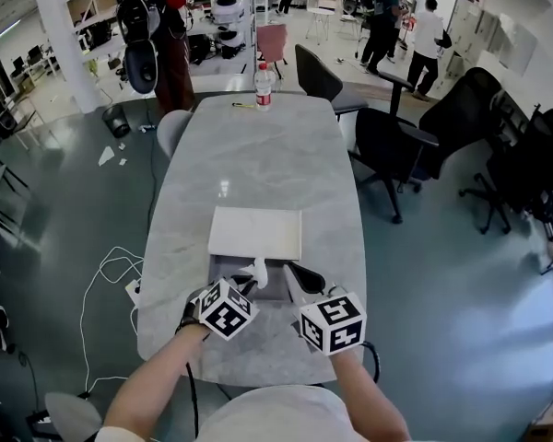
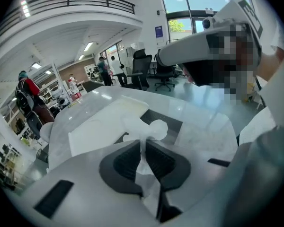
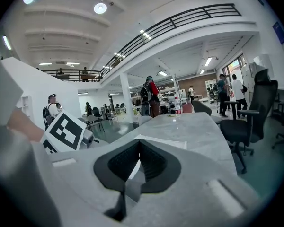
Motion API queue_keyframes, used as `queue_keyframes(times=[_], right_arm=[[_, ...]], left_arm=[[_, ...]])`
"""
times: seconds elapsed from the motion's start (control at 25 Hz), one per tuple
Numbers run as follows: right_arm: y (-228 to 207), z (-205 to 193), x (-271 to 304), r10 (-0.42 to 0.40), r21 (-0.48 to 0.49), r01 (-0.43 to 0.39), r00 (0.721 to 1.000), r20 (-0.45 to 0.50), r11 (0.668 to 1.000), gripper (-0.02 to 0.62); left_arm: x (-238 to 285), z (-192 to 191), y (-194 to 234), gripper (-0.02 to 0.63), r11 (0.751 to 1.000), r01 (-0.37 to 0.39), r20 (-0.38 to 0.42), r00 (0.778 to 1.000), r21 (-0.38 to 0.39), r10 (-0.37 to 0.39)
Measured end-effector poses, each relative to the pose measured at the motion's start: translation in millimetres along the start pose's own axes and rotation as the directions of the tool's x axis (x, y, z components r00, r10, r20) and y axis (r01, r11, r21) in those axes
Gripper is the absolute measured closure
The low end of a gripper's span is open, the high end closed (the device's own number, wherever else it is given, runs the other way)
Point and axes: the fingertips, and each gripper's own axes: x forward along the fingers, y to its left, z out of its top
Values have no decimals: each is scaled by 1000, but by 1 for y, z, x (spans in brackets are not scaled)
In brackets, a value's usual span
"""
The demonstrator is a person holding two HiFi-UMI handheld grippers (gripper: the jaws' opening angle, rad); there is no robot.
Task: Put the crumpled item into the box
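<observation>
**Thin pinch, early drop risked**

The crumpled paper [image 2: 147, 129] is pinched by one thin fold in the left claw [image 2: 143, 145], at the near edge of the open box [image 2: 99, 126]. If it is released early, it could land on the tabletop [image 1: 258, 155]. The right claw [image 3: 138, 144] is clenched on nothing.

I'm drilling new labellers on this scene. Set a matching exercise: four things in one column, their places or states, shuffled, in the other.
1 crumpled item
2 box
3 bottle
4 right gripper

a at the far end of the table
b shut, nothing in it
c pinched in the left gripper
d mid-table, just beyond both grippers

Pairs: 1-c, 2-d, 3-a, 4-b.
</observation>
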Motion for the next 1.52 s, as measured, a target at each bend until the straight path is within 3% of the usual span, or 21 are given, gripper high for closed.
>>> queue_keyframes(times=[0.32,0.72,1.12,1.52], right_arm=[[-22,-8,8,-10,29,11,1000,-14,1000,592],[-33,-20,11,-10,48,12,999,-43,999,592],[-45,-28,6,-28,68,32,998,-59,997,592],[-42,-35,10,-16,70,22,997,-75,997,592]], left_arm=[[29,-14,-5,574,989,88,-122,990,116,-74],[53,-25,-8,574,965,169,-218,968,199,-124],[65,-32,-9,572,956,217,-268,950,195,-161],[66,-28,-13,526,958,259,-254,941,122,-223]])
